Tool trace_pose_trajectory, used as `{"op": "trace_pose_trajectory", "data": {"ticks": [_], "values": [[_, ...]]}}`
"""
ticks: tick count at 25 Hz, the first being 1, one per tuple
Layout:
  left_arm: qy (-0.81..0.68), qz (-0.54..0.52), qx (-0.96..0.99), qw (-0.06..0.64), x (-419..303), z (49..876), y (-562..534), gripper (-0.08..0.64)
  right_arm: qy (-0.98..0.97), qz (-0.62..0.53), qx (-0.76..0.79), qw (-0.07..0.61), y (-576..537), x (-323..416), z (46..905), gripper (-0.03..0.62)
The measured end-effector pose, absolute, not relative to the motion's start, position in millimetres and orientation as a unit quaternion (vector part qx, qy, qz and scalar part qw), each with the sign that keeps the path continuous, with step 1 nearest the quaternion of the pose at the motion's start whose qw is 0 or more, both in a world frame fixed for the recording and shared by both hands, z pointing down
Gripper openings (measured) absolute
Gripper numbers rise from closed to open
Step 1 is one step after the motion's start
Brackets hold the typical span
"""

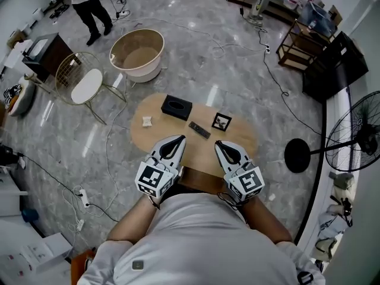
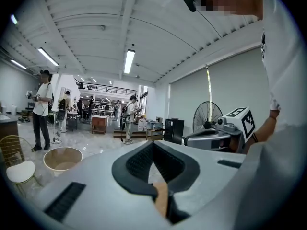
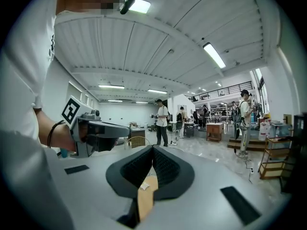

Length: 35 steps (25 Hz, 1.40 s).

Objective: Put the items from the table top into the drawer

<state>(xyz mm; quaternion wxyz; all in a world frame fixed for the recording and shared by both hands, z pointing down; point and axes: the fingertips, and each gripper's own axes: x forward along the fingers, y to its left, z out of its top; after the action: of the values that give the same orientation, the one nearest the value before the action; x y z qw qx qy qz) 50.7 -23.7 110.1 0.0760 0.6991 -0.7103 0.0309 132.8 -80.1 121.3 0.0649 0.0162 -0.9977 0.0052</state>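
Four items (box (image 1: 176, 107), remote (image 1: 199, 130), frame (image 1: 221, 122), scrap (image 1: 147, 122)) are laid on the bench (image 1: 146, 141); left tongs (image 1: 177, 139) and right tongs (image 1: 219, 143), both closed and empty, must be opened before the drawer is pulled.

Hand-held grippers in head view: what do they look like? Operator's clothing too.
Left hand-held gripper and right hand-held gripper match: pale grey shells tapering to black-lined jaws, each with a white cube of black square markers at the back. No cables on them. White short-sleeved T-shirt; thin black wristband on the left wrist.
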Motion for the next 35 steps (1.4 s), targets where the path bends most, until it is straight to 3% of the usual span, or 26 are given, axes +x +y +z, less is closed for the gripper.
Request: {"op": "trace_pose_trajectory", "data": {"ticks": [23, 35], "values": [[-0.647, 0.052, 0.738, 0.185, -88.7, 258.0, -112.8, 0.009, -0.976, 0.059, 0.047, 0.204, -174.5, 4.4, 297.1, 0.026], [-0.606, 0.086, 0.757, 0.23, -112.3, 401.9, -149.2, 0.009, -0.958, 0.078, 0.034, 0.275, -204.0, -29.1, 459.0, 0.131]]}}
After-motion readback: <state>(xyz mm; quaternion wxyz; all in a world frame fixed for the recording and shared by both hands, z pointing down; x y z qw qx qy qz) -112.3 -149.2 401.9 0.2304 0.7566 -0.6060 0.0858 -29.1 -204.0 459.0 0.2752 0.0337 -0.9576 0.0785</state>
